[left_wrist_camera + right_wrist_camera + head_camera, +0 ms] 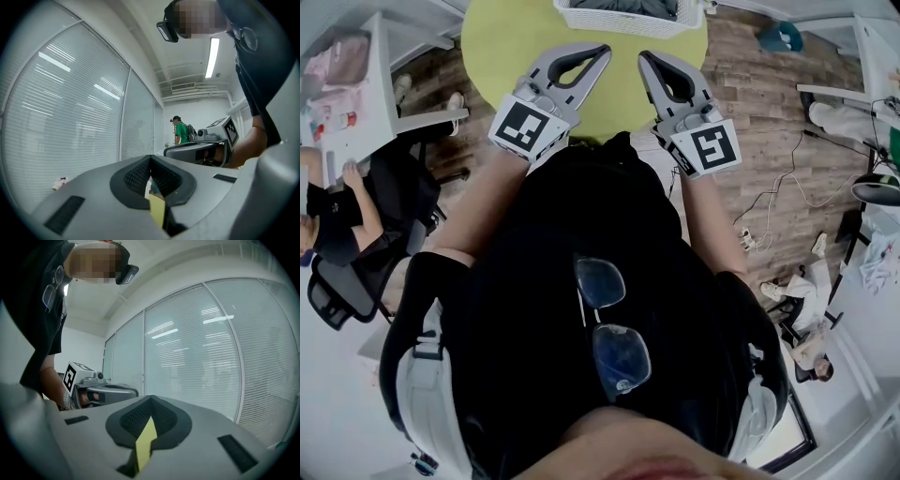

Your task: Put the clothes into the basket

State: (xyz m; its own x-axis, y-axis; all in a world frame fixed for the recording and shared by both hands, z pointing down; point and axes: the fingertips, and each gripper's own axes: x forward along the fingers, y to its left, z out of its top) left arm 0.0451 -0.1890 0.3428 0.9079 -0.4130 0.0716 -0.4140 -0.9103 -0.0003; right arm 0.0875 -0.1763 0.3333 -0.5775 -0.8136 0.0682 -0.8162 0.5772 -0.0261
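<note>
A white basket [581, 19] stands at the far edge of the round yellow-green table [502, 47], with dark clothes [623, 6] lying inside it. I hold both grippers up close to my chest, pointing toward the table. My left gripper [602, 52] is shut with nothing between its jaws, and its tips meet in the left gripper view [150, 157]. My right gripper [645, 56] is likewise shut and empty, its tips touching in the right gripper view [151, 398]. Each gripper view points upward and shows the other gripper beside it. No loose clothes show on the table.
A person [328, 216] sits at a white desk on the left beside a black office chair [356, 281]. Cables [787, 187] trail over the wooden floor on the right. Glass walls with blinds [70, 117] fill the gripper views; a person in green [182, 133] stands far off.
</note>
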